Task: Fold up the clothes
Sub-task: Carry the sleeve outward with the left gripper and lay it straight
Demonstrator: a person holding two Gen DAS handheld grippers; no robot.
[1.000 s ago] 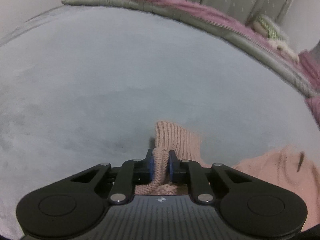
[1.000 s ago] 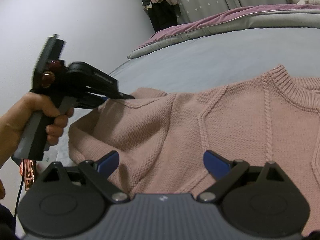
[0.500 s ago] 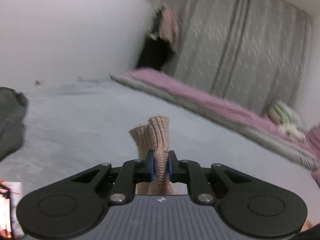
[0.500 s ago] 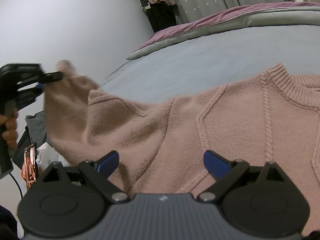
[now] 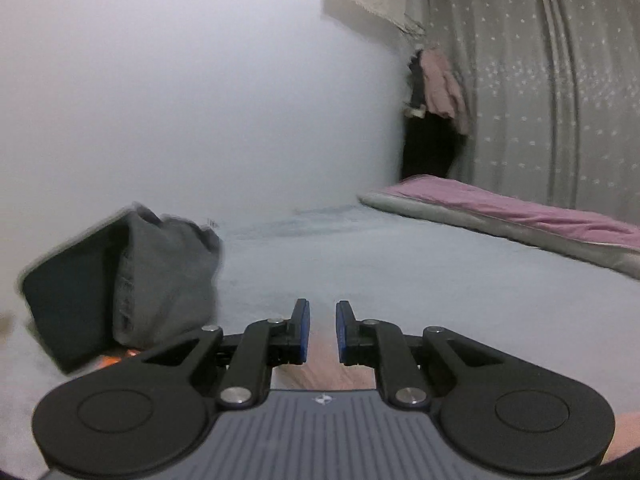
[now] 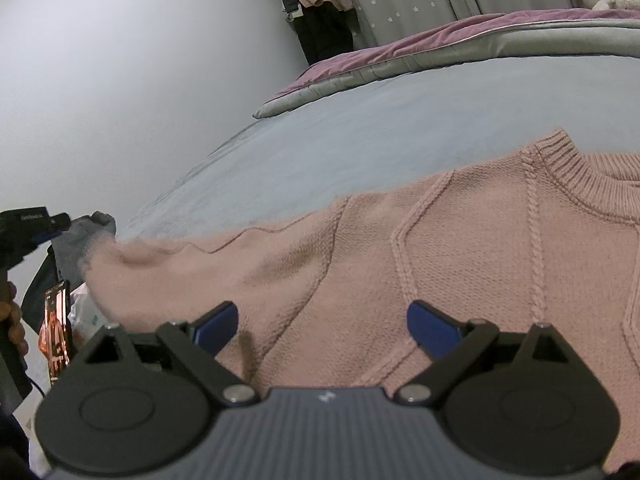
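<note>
Right wrist view shows the pink knit sweater spread face-up on the grey-blue bed, its collar far right and its sleeve running out leftward from the body. The right gripper hovers over the sweater's body, fingers spread wide, holding nothing. The left gripper sits beyond the sleeve's end, fingers slightly parted and empty, so it is the nearer one to that sleeve.
</note>
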